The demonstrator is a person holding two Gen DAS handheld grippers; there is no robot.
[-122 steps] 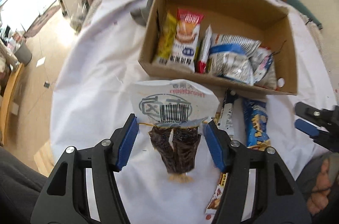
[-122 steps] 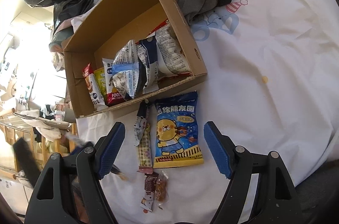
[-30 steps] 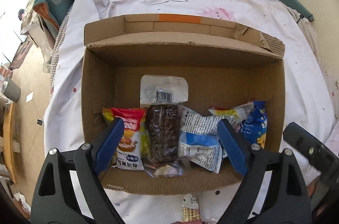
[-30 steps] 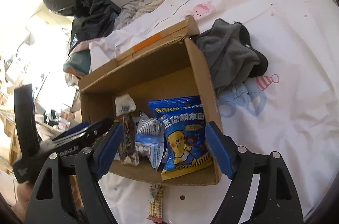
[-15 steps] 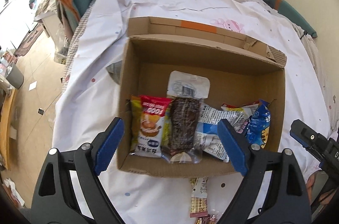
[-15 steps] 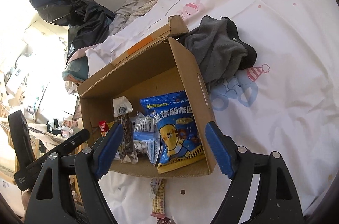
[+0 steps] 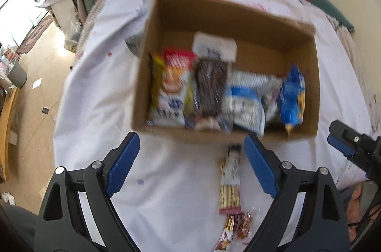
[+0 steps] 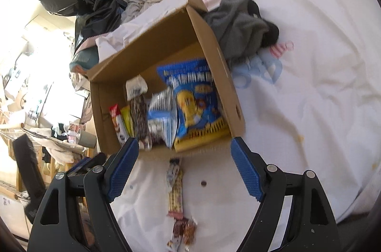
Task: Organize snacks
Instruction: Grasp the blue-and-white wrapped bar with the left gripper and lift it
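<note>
1. Looking down the left wrist view: left gripper (image 7: 189, 165) gaping wide, nothing between its blue pads, hanging over the white sheet (image 7: 100, 94) just short of the near wall of the cardboard box (image 7: 228, 11).
2. Seen inside the box, in a row against the near wall: a red-and-white packet (image 7: 172, 87) at the left end, the dark snack with the barcoded white header (image 7: 210, 82) next to it, white-and-blue bags (image 7: 246, 101) in the middle, a blue bag (image 7: 293, 97) at the right end. Four seconds back that dark snack lay on the sheet between these same pads; now standing in the box, so placed and let go.
3. Left outside, on the sheet just before the near wall: a long wafer bar (image 7: 229, 182), and nearer the camera a clump of small wrapped sweets (image 7: 238, 228). Likely next in line.
4. Visible at the right edge: right gripper (image 7: 343, 144), apart from the box.
5. Turning to the right wrist view: right gripper (image 8: 184, 169) likewise spread wide and empty, the wafer bar (image 8: 175, 190) lying on the sheet between its fingers, untouched.
6. Same story here: the blue bag (image 8: 194, 99), earlier flat on the sheet, now upright in the box (image 8: 166, 37) by its right wall. A grey garment (image 8: 238, 25) heaped beyond that wall.
7. Judged from both: most snacks boxed, two small lots remaining.
</note>
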